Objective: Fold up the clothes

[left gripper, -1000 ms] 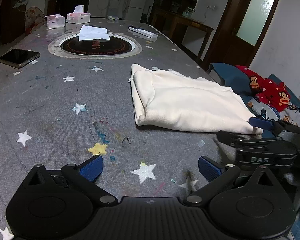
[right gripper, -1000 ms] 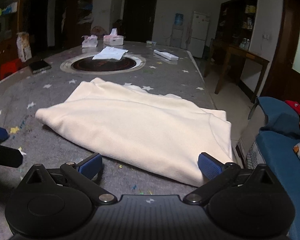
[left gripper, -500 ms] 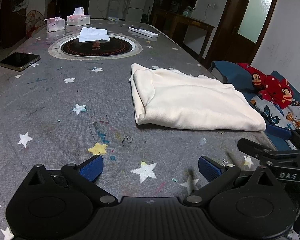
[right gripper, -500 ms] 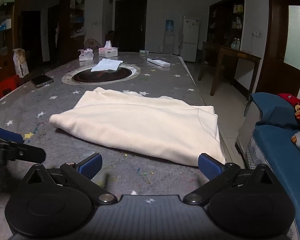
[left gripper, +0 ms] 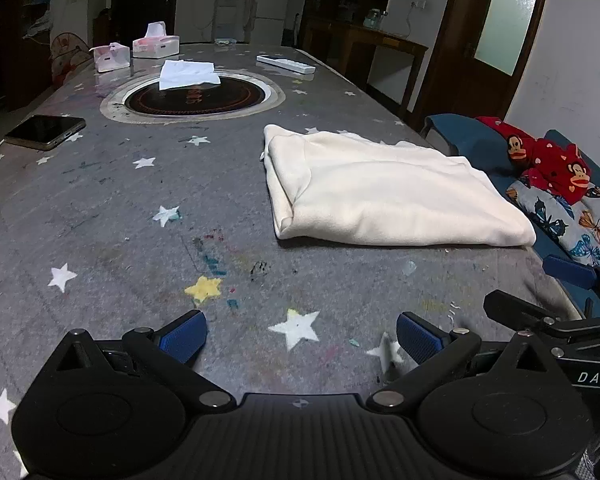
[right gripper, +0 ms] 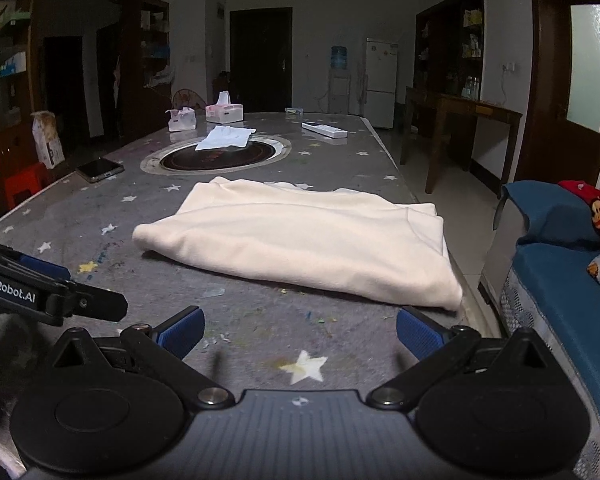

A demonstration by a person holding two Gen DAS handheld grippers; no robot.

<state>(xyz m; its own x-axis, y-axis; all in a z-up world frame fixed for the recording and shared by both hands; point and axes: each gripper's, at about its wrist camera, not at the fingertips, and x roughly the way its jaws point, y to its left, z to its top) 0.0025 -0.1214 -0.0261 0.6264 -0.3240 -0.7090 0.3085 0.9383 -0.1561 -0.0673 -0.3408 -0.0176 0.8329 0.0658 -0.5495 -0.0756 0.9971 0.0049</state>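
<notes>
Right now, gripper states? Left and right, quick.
Left gripper: open, holding nothing, over the table.
Right gripper: open, holding nothing, short of the folded cream garment.

Dim indoor light, cool grey cast. Brightest areas: frosted door pane (left gripper: 512,12), white fridge (right gripper: 381,80), cream cloth (left gripper: 380,196). Soft narrow shadow under cloth's near edge on bench (left gripper: 100,208). Faint sheen on bench's far end near round inset (left gripper: 194,96). Shelving and doorway (right gripper: 260,56) at rear nearly black. Strong fisheye bend at edges; dark vignette in corners. Slight blur on star (left gripper: 388,354) beside left tool (left gripper: 300,336). Fine grain throughout.
</notes>
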